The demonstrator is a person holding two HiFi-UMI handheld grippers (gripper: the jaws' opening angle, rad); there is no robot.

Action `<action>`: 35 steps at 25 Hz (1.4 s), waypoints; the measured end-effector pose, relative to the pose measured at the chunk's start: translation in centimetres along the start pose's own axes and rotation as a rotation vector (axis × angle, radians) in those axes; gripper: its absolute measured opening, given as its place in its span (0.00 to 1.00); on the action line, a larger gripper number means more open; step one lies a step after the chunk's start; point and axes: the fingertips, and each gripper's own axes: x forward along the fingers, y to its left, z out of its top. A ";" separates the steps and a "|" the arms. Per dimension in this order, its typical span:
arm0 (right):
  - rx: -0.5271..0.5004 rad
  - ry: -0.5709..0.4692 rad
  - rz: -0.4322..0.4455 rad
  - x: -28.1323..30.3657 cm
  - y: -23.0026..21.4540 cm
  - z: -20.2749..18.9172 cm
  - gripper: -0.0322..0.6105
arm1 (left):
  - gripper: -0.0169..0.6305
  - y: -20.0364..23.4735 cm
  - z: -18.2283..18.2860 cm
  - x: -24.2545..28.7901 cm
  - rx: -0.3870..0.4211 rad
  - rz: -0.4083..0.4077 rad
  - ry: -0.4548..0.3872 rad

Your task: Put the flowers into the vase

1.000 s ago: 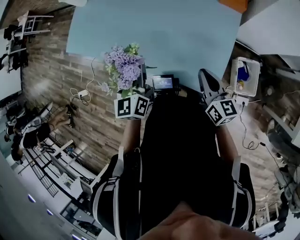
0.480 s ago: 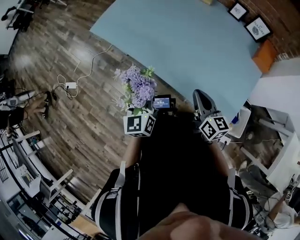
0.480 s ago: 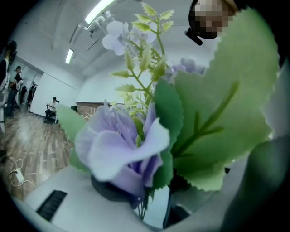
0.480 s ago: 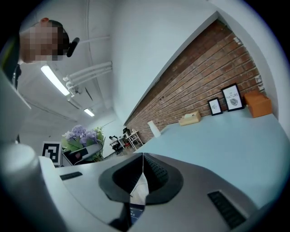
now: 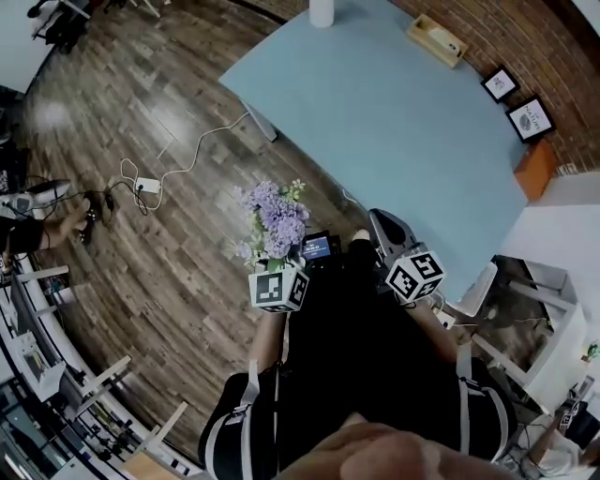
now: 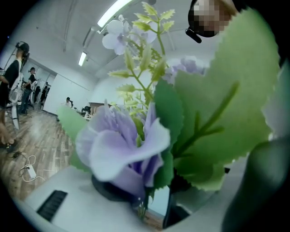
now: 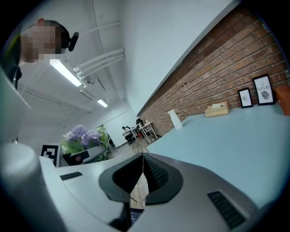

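Left gripper (image 5: 274,265) was clenched on the stems of the purple flowers (image 5: 275,216). The bunch stood upright over the wood floor (image 5: 169,234), just off the near edge of the blue table (image 5: 403,122). Right gripper (image 5: 382,227) was pinched closed, tips met, nothing between. A white cylinder (image 5: 322,11) stood at the table's far end, well apart from the flowers.

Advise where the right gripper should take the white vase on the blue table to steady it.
Take the white vase round its mid-body, level, from the open table side, not the brick wall side. It stands upright, a plain narrow cylinder without handle; a side pinch likely holds and leaves the mouth free. The right gripper is shut: open first.
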 end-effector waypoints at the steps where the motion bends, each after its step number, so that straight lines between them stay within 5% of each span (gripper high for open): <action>1: -0.018 0.015 0.016 0.5 0.4 -0.1 0.08 | 0.35 0.4 0.0 0.1 -0.002 0.013 -0.001; 8: -0.022 0.069 0.134 7.6 1.2 -0.2 0.08 | 0.35 3.3 0.8 2.6 -0.068 0.141 -0.021; 16: -0.019 0.019 0.267 17.0 0.7 5.6 0.08 | 0.35 4.6 5.3 10.7 0.039 0.127 -0.040; 24: 0.034 0.014 0.266 22.0 -2.1 7.6 0.08 | 0.35 6.6 7.2 16.4 0.109 0.141 -0.017; 35: -0.004 0.057 0.212 30.3 1.9 6.8 0.08 | 0.35 17.6 8.7 18.1 0.014 0.154 -0.007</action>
